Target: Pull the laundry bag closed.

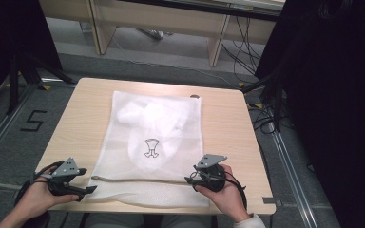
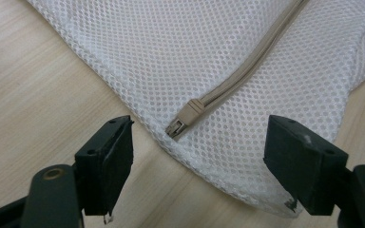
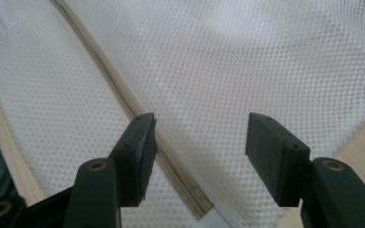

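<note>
Light wooden table [image 1: 83, 118] carries a white mesh laundry bag [image 1: 123, 142] lying flat at its centre with white items inside, its beige zipper [image 1: 142, 180] running along the near edge. Left gripper [image 1: 91, 189], jaws wide, sits at the bag's near-left corner, the zipper pull [image 2: 184, 119] between its jaws. Right gripper [image 1: 188, 180], jaws wide, rests over the zipper's right end.

High view: fixed cam above near edge of table [image 1: 81, 128], facing fwd & down; whole top plus floor at 12 o'clock. Left gripper view: cam riding the gripper, v. close, looking down along jaws at mesh bag [image 2: 228, 71] corner w/ zipper pull [image 2: 184, 121]. Right gripper view: same setup, v. close, over bag's zipper [image 3: 133, 111]. Shared betw. all three: bag's 6 o'clock zipper edge.
</note>
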`<state>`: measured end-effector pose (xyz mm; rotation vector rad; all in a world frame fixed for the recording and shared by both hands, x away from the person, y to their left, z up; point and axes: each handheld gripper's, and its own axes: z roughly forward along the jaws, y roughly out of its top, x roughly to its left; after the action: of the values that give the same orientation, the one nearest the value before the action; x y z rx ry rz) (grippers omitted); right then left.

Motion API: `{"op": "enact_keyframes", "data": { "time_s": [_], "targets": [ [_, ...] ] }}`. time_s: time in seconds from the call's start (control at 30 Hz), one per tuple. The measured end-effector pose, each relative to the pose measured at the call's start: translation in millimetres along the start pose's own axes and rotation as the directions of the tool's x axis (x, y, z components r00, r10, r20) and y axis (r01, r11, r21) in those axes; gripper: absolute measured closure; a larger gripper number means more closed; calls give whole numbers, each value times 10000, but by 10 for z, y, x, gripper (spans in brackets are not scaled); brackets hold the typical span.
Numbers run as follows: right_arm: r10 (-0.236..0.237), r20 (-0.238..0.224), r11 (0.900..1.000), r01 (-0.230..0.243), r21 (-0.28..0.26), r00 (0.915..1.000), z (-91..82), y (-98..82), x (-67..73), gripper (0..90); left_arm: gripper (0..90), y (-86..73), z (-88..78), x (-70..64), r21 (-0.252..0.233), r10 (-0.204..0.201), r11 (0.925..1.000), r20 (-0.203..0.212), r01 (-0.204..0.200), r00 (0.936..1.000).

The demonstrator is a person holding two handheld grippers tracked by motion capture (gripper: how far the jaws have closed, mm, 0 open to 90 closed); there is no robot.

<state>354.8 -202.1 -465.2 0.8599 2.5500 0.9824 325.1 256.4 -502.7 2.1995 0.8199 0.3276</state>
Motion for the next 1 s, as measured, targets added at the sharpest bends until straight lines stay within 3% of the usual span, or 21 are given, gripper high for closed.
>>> {"op": "enact_keyframes", "data": {
  "time_s": [0.17,0.3,0.33,0.6,0.63,0.7,0.73,1.0],
  "targets": [
    [-389,-367,9976,367,-593,9986,44,73,72,454,239,-23,-13,5,127,-340,9994,188,337,9992],
    [-665,-515,9962,634,-594,9965,94,129,134,458,237,-23,-21,21,14,-229,9997,252,229,9994],
    [-814,-647,9956,781,-519,9946,113,172,167,465,235,-33,-18,19,92,-451,9989,222,449,9987],
    [-1006,-1174,9931,926,-719,9880,225,371,289,494,231,-34,-21,19,237,-419,9989,306,412,9987],
    [-1322,-1350,9895,1227,-764,9820,275,436,318,506,231,-35,-19,18,231,-433,9988,303,427,9986],
    [-1163,-1288,9908,1059,-848,9848,304,459,351,509,231,-34,-20,18,236,-432,9988,309,425,9986],
    [-1406,-1424,9879,1294,-849,9798,350,519,379,512,231,-34,-22,17,230,-435,9988,309,428,9986],
    [-1594,-1708,9863,1496,-690,9723,501,705,494,509,231,-39,-21,24,291,-424,9987,273,416,9987]
  ]
}}
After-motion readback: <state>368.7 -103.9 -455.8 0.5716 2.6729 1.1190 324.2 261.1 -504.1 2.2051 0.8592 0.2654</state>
